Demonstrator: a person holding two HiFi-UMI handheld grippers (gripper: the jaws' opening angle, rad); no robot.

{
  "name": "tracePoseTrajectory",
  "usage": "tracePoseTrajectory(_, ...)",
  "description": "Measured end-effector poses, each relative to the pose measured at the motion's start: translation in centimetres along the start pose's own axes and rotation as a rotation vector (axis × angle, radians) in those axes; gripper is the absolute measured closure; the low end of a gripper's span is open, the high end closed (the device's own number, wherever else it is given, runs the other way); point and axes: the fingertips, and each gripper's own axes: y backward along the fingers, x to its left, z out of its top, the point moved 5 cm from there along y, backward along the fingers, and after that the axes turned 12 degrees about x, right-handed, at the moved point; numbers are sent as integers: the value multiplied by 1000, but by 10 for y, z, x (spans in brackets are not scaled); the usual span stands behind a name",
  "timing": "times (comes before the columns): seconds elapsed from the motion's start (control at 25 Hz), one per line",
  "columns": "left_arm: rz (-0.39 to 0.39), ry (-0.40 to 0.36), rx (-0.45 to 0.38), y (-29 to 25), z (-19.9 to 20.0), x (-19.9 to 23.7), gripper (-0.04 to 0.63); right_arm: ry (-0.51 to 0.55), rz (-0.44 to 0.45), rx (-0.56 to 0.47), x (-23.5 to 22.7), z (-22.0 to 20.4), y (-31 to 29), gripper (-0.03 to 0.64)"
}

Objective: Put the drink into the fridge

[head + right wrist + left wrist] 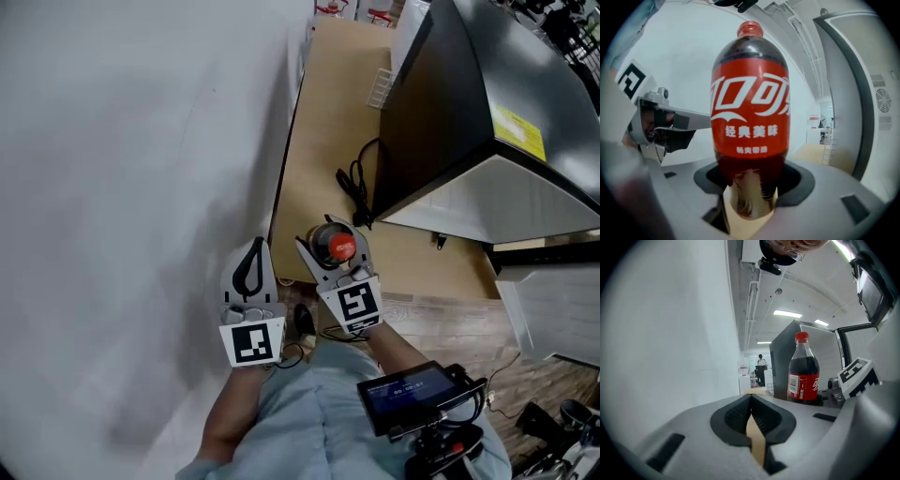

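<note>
right gripper [330, 241] gripped the cola bottle [340, 247] low on its body, bottle upright | left gripper [253, 261] pinched together, empty, just beside it | fridge [450, 112] lay ahead and rightward, nearer the right hand

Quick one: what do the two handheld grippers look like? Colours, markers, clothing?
Both the left gripper and right gripper have light grey, wedge-shaped jaws with black ribbed pads. Each carries a white cube printed with black square markers: left cube, right cube. The person wears a light blue shirt.
</note>
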Motion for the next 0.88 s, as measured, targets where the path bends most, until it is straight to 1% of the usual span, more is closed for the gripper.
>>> tracePoseTrajectory(0.24, -74, -41, -73, 27, 14, -25, 588, 3, -64, -12, 18, -1, 46, 354)
tracePoseTrajectory(0.48, -176, -72, -87, 43, 12, -58, 588, -41, -135, 1, 25, -19, 90, 354)
tracePoseTrajectory(0.88, -363, -135, -103, 31, 16, -136, 588, -135, -303, 30, -10, -59, 155, 354)
